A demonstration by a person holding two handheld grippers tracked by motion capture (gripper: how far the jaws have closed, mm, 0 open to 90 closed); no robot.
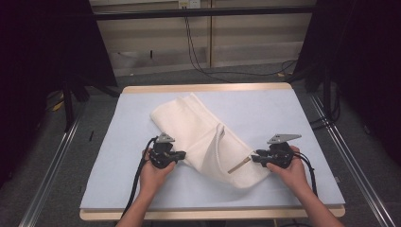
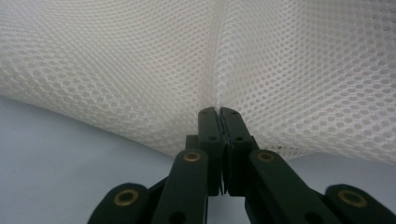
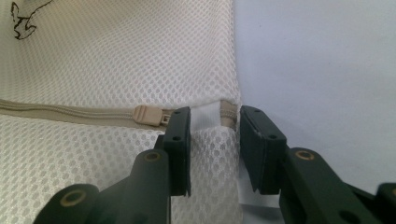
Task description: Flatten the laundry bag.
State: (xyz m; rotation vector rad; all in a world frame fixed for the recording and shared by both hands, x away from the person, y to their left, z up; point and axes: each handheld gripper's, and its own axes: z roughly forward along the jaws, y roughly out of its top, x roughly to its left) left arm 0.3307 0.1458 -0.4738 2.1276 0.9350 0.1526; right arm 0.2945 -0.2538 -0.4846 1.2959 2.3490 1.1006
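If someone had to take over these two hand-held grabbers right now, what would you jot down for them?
Left gripper: shut on the side seam of the white mesh laundry bag.
Right gripper: jaws set around the bag's corner at the zipper end, with gaps showing; grip not confirmed.
The bag lies slantwise on the pale blue table cover. The beige zipper pull sits just beside the right jaws.
Done: both ends reached.
Left: probably working the zipper; check the right grip first.

Table [image 1: 142, 89] (pale blue mat [image 1: 293, 123]); white mesh bag [image 1: 189, 124] on mat.
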